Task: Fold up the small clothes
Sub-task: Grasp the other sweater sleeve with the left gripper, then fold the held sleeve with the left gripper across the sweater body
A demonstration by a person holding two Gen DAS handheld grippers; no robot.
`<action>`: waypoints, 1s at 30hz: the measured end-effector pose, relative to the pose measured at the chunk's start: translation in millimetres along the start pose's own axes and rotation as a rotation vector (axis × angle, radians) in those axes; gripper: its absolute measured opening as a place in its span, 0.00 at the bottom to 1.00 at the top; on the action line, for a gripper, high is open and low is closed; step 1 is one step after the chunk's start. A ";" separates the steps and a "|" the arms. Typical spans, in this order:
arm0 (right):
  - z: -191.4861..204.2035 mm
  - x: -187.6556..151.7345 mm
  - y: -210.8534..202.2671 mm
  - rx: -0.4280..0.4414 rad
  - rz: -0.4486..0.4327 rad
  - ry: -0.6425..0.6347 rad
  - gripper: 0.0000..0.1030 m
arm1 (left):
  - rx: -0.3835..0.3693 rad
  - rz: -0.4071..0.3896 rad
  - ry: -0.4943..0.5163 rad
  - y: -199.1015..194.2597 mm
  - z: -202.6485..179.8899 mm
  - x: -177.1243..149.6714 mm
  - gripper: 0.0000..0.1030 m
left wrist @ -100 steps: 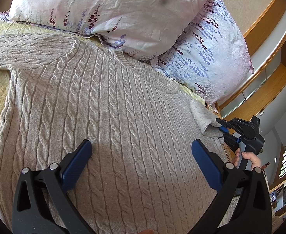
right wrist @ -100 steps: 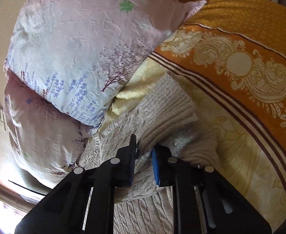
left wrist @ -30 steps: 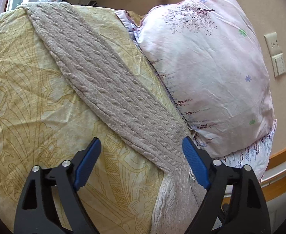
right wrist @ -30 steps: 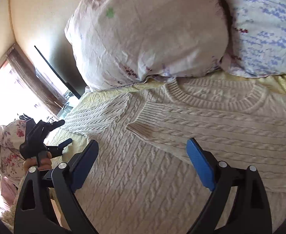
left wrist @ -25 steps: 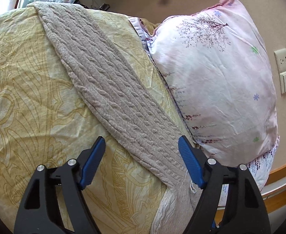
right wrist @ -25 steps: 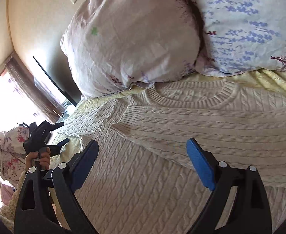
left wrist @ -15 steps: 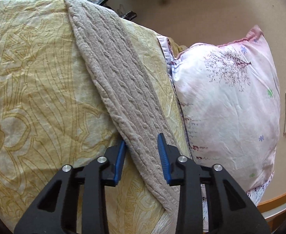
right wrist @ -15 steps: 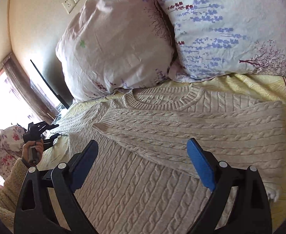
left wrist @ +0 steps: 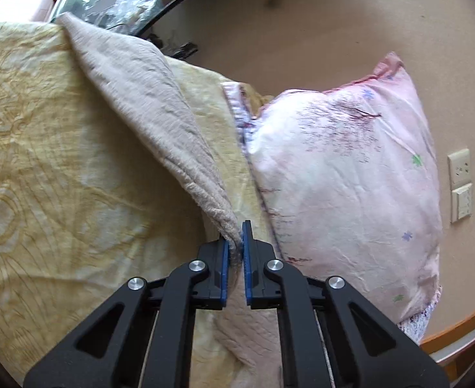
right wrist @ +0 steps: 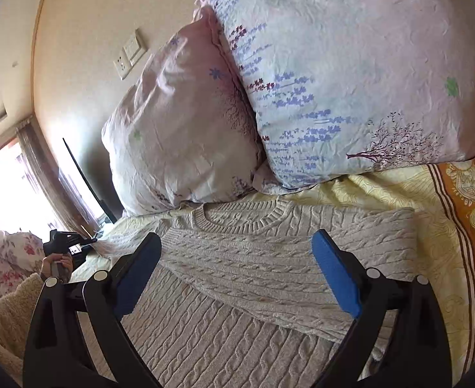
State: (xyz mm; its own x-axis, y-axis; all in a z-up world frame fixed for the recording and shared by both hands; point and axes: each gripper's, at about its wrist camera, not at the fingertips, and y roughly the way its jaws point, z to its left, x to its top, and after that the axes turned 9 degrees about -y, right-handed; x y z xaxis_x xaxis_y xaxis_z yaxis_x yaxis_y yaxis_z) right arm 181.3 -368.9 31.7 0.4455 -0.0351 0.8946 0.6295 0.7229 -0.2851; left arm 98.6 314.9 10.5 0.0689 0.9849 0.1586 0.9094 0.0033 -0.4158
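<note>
**Beige cable-knit on the bed, one sleeve pinched**

Beige cable-knit wool — the sweater (right wrist: 270,258) — lies flat on the bed's pale yellow patterned bedspread (right wrist: 399,187), its round neckline toward the pillows. One sleeve (right wrist: 302,278) is folded across the chest, running sideways below the collar. The other sleeve (left wrist: 147,103) stretches out over the bedspread (left wrist: 59,177) toward the bed's far edge, and its fabric rises in a taut ridge to the left gripper (left wrist: 236,242).

The left gripper's blue-padded fingers (left wrist: 246,258) are clenched on that sleeve, the knit bunched tightly between the 2 pads. In the right wrist view the same gripper (right wrist: 85,242) shows small at the left edge, held by a hand (right wrist: 58,263) in a fluffy cream sleeve, with the sweater's sleeve end at its tips.

The right gripper (right wrist: 237,274) hovers above the sweater's body with its fingers (right wrist: 334,278) spread wide — released, nothing between them, the folded sleeve lying beneath.

2 pillows stand against the wall at the head of the bed: a pink one (right wrist: 179,129) with dark branch prints and a paler one (right wrist: 350,80) with purple flower sprigs, touching side by side. A wall socket and switch (right wrist: 130,53) sit above the pink pillow. An orange paisley border (right wrist: 473,210) edges the bedspread at the right.
</note>
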 end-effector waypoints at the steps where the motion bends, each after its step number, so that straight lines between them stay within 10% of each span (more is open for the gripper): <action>1: -2.0 1.2 -2.4 0.002 -0.010 0.006 0.94 | -0.047 0.016 0.022 -0.9 -13.8 -7.9 0.06; 10: -21.2 7.2 -23.3 0.011 -0.088 0.079 0.94 | -0.309 0.269 0.275 29.4 -116.2 -160.6 0.06; 18: -28.9 3.5 -14.5 0.015 -0.046 0.123 0.94 | -0.159 0.467 0.397 88.7 -75.8 -293.3 0.07; 24: -26.4 1.9 -10.5 0.014 -0.026 0.117 0.94 | -0.079 0.487 0.292 85.8 -49.2 -278.9 0.35; 30: -28.4 1.2 -12.6 -0.002 -0.033 0.124 0.94 | -0.037 0.386 0.185 67.5 -35.5 -227.7 0.35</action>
State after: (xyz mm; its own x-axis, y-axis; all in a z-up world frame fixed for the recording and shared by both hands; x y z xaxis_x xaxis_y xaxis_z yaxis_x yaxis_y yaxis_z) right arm 192.0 -397.6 26.6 0.4996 -0.1435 0.8543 0.6463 0.7184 -0.2573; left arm 158.9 84.7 -21.8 0.4766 0.8649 0.1573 0.8163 -0.3690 -0.4444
